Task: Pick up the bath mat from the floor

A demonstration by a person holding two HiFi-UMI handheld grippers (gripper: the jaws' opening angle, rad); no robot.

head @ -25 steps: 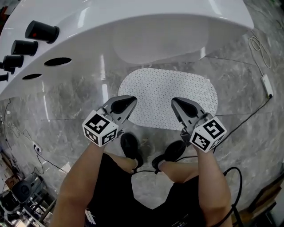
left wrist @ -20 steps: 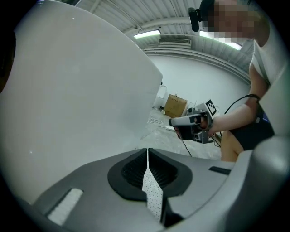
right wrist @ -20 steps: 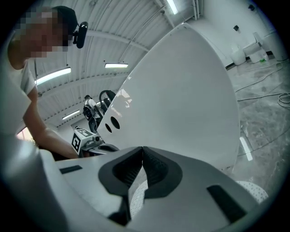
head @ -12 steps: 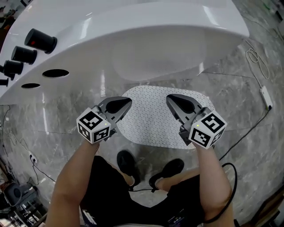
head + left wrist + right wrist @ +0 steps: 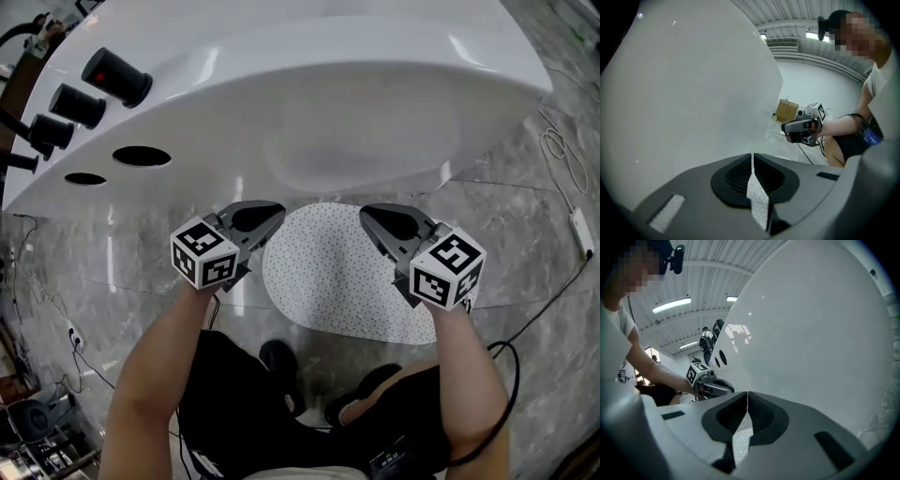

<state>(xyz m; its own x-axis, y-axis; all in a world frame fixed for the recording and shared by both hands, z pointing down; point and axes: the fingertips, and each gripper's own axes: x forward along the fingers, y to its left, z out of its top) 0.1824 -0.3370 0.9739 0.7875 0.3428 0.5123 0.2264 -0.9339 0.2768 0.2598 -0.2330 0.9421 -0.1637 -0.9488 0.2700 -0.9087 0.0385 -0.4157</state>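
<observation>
Mat [image 5: 342, 281]: my left gripper [image 5: 270, 216] and right gripper [image 5: 373, 217] are both clamped tight on its far edge, each pair of jaws pinching a thin fold of dotted white. It hangs from them toward 6 o'clock over the floor [image 5: 122, 244]. Its long axis runs about 10 to 4 o'clock, and the tub [image 5: 375, 94] sits at 12, its inside out of sight.

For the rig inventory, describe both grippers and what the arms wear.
The left gripper and right gripper are grey shells with black jaw pads, each carrying a white cube of black square markers. Forearms bare below a white short sleeve; black cable beside the right arm.
</observation>
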